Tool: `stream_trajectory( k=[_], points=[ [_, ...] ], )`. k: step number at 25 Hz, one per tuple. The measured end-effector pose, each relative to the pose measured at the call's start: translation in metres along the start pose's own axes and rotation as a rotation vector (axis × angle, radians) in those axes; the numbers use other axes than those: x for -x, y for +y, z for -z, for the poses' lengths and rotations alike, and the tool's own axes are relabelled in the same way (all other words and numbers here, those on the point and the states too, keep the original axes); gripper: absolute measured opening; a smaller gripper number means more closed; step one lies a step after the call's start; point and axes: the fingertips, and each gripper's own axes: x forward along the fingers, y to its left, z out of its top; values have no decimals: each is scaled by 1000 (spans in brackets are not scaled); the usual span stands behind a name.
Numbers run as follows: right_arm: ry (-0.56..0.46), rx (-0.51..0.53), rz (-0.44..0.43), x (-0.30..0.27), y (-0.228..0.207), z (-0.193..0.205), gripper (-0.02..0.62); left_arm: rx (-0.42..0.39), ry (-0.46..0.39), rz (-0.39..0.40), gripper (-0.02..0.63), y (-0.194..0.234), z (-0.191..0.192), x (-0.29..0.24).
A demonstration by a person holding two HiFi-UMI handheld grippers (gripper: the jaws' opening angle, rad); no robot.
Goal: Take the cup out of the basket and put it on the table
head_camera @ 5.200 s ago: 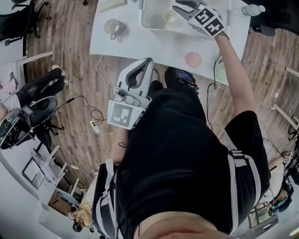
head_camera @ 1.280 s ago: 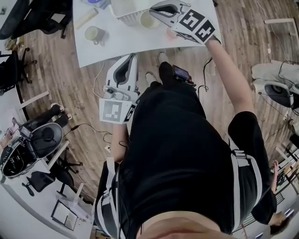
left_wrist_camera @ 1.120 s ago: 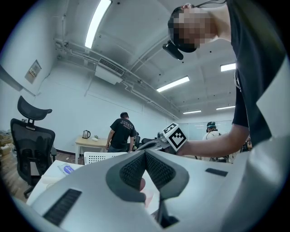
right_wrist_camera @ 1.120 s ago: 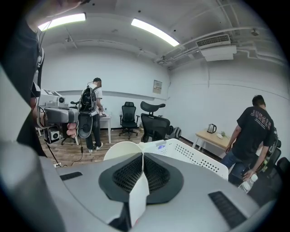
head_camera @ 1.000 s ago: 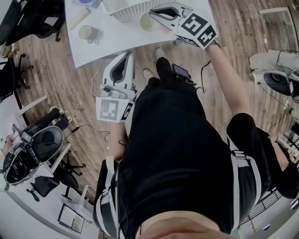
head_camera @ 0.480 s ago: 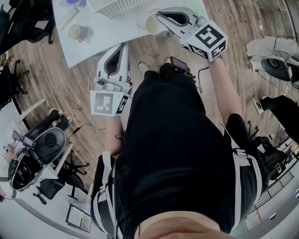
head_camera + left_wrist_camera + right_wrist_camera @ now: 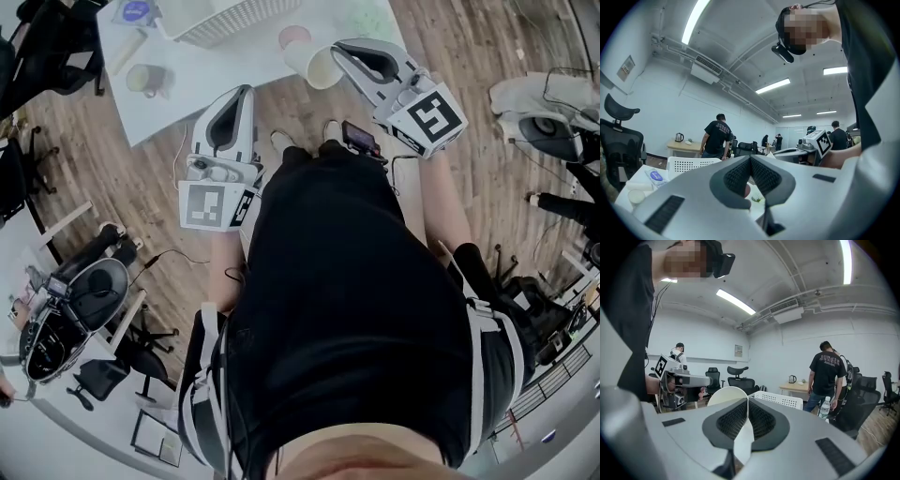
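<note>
Gripping the cup [image 7: 317, 64], right tongs [image 7: 342, 49] hover outside basket [image 7: 230, 17].

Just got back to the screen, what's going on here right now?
A person is working with a gripper in each hand. The right gripper is shut on the wall of a pale cup. The cup is already out of the white basket and is held in the air by the near edge of the table, not yet set down. The left gripper is shut and empty, near the table's edge.
</note>
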Motion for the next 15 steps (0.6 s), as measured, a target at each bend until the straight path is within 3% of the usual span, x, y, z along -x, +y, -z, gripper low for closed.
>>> stream_trajectory(
  k=[6, 15],
  points=[
    [-68, 23, -9, 20, 3, -14, 26, 3, 11, -16, 20, -14, 3, -5],
    [-81, 35, -40, 30, 8, -15, 26, 13, 11, -42, 20, -23, 10, -6]
  ],
)
